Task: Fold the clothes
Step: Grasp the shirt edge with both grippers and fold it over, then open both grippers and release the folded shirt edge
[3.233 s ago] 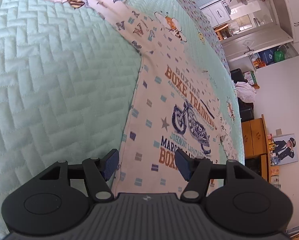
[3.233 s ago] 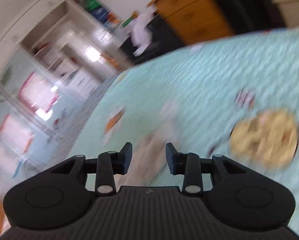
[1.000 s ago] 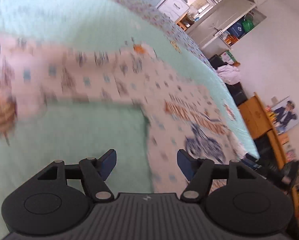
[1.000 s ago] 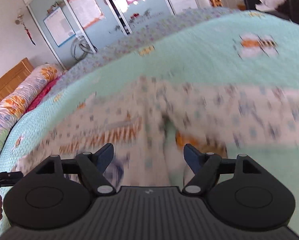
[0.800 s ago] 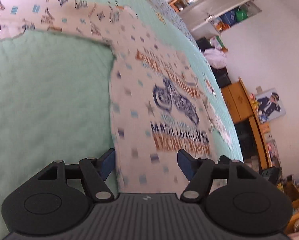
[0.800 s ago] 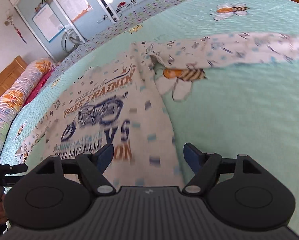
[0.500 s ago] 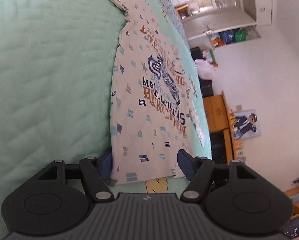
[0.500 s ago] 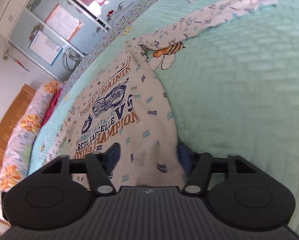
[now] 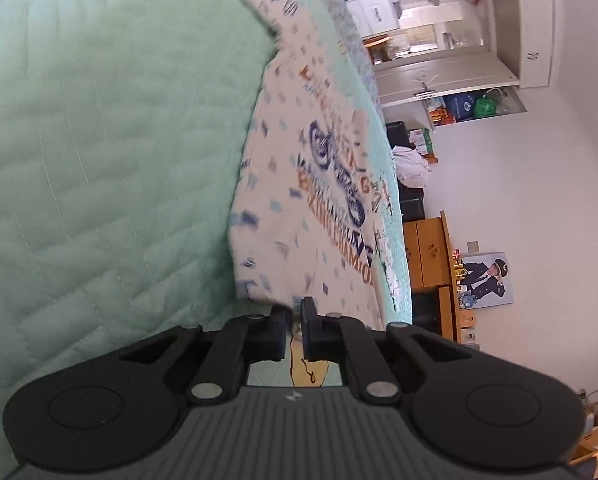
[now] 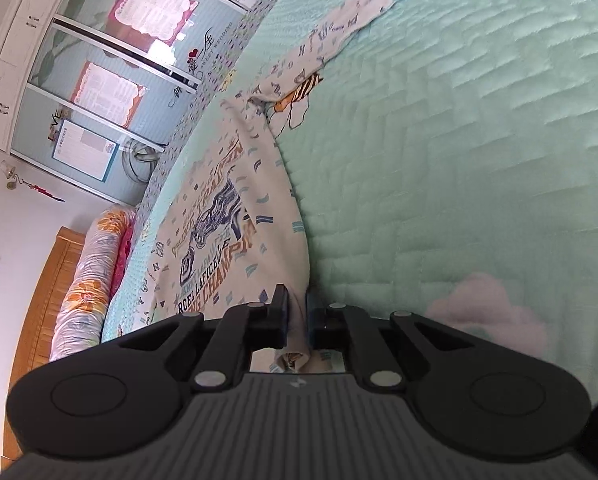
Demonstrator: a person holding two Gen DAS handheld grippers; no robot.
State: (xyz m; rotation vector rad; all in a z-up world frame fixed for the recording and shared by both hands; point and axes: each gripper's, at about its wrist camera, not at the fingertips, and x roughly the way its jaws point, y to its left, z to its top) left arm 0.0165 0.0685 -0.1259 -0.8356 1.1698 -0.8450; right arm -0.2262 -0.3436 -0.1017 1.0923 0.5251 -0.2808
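Nearest to us, the left gripper (image 9: 295, 322) had its jaws drawn together on the near hem of the shirt (image 9: 299, 184), at one bottom corner, with only a thin edge of cloth between the pads. The right gripper (image 10: 296, 318) was closing on the opposite bottom corner, and there a gathered fold of the shirt (image 10: 235, 216) already ran down between its pads (the cloth looked bunched rather than flat).

Beyond the grippers the shirt lay spread face up on the green quilted bedspread (image 9: 99, 160), its motorcycle print (image 10: 209, 216) uppermost and its body flat. Farther still, one long sleeve (image 10: 351, 12) stretched out sideways across the bedspread, unfolded.

We judged the folding barely begun: both hem corners were taken, but no fold showed anywhere in the cloth. What remained, as far as we could see, was the whole job: bringing the hem up toward the collar, tucking in the sleeves, and halving the body.
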